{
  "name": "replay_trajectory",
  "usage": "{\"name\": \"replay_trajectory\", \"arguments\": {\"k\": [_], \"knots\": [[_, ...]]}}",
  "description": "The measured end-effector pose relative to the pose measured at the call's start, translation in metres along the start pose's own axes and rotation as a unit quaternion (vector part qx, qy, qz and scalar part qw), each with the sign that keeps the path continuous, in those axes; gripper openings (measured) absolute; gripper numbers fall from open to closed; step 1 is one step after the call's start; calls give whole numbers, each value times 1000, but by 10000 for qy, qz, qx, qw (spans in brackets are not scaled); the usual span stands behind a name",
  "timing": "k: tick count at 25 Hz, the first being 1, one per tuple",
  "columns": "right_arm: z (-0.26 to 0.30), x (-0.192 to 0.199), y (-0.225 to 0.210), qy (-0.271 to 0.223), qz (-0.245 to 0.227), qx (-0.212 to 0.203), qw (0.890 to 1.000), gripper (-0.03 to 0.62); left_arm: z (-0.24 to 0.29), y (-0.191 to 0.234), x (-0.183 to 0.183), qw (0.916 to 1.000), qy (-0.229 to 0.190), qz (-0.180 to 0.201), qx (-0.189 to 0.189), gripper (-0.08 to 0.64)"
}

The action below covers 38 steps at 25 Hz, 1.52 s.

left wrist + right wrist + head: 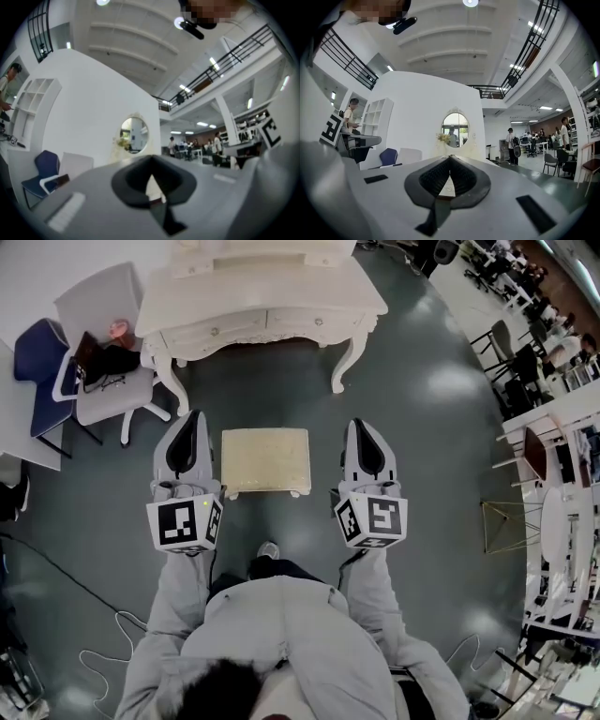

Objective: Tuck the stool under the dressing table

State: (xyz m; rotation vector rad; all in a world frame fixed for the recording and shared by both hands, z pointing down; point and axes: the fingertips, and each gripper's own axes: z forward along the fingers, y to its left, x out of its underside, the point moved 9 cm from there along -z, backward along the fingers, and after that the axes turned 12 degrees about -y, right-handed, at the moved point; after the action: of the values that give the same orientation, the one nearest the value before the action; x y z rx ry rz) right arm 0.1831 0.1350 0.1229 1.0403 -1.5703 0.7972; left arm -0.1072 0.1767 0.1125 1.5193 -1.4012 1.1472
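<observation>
I log two units: left hand-held gripper (194, 418) and right hand-held gripper (361, 425), each with jaws pressed together on nothing. Between them, touching neither: one cream-topped stool (265, 461) on the grey floor (422, 427), standing out in front of the desk, not under it. Beyond: one white desk (281, 292), one oval mirror (455, 130) above it. Beside the desk: two chairs, one pale chair (103, 324), one blue chair (37, 362).

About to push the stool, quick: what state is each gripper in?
Left gripper: closed, holding nothing.
Right gripper: closed, holding nothing.
</observation>
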Motion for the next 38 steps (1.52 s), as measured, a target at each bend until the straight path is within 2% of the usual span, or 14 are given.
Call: {"name": "replay_trajectory", "arguments": {"k": [11,17,21,26,35,38], "knots": [[3,62,4,804,181,-156,9965,3,-4,3,56,9978,643,-161,-41,9],[-3,108,5,1354,300,-222,9901,3,-15,-3,97,9952,960,-187,-5,9],[-10,142,8,1688,434,-250,9844,3,-25,-3,132,9921,1202,-342,54,11],[-17,181,9,2036,507,-367,9771,9,-36,-1,173,9865,1580,-430,-52,12],[-39,256,7,2596,630,-439,9627,66,-72,-13,251,9697,2369,-565,191,15],[-47,284,8,2820,650,-459,9561,95,-80,-15,276,9640,2573,-587,325,42]]}}
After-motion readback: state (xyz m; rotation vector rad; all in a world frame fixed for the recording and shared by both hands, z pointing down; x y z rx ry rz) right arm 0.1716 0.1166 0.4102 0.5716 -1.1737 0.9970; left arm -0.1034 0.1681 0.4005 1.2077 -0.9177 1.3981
